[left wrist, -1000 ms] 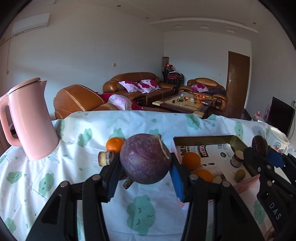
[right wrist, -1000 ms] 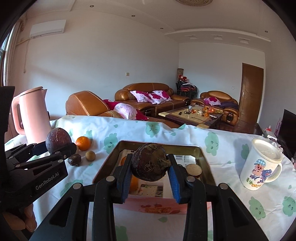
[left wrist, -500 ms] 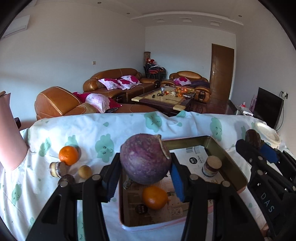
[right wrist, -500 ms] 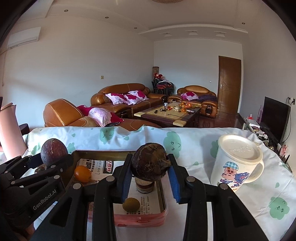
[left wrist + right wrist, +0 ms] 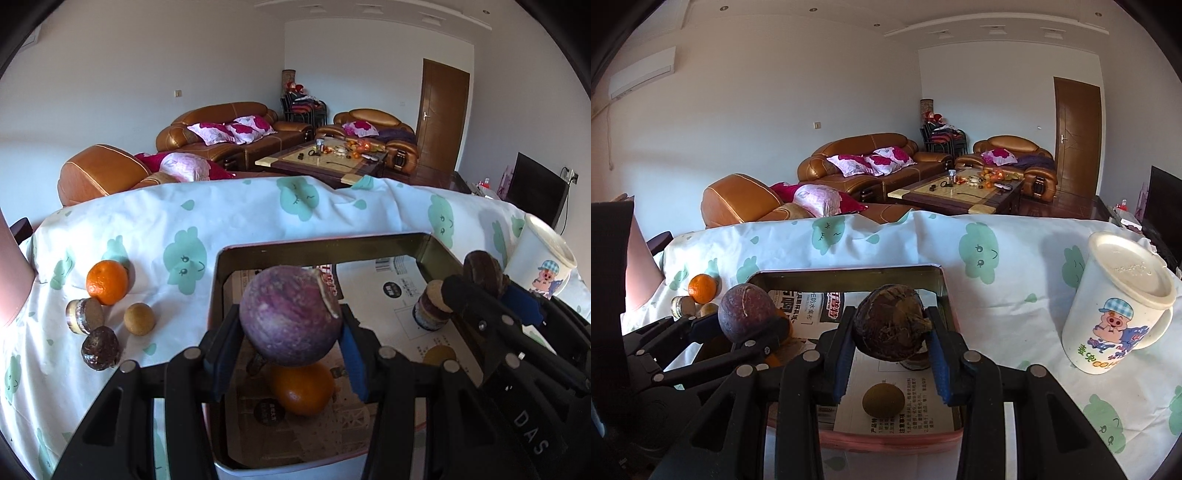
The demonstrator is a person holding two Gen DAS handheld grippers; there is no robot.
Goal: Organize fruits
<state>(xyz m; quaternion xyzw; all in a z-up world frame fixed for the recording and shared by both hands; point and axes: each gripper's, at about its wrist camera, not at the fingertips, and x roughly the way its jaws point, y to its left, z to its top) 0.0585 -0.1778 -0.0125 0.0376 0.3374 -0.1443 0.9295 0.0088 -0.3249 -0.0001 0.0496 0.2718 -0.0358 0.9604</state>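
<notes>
My left gripper (image 5: 290,338) is shut on a round purple passion fruit (image 5: 284,314) and holds it above the left part of the metal tray (image 5: 325,245). My right gripper (image 5: 891,338) is shut on a dark wrinkled passion fruit (image 5: 890,326) above the tray's (image 5: 846,271) right part. In the tray lie an orange (image 5: 303,389), a small brown fruit (image 5: 881,399) and a short jar (image 5: 430,308). On the cloth left of the tray sit an orange (image 5: 107,282), a small tan fruit (image 5: 139,319), a dark fruit (image 5: 100,348) and a small jar (image 5: 83,315).
A white cartoon mug (image 5: 1115,308) with a lid stands right of the tray. A pink kettle (image 5: 637,269) stands at the far left. The table wears a white cloth with green prints (image 5: 184,236). Sofas and a coffee table lie beyond.
Both grippers have swung right and come over the tray with their fruits still held. The kettle has slid out to the left edge of view.
</notes>
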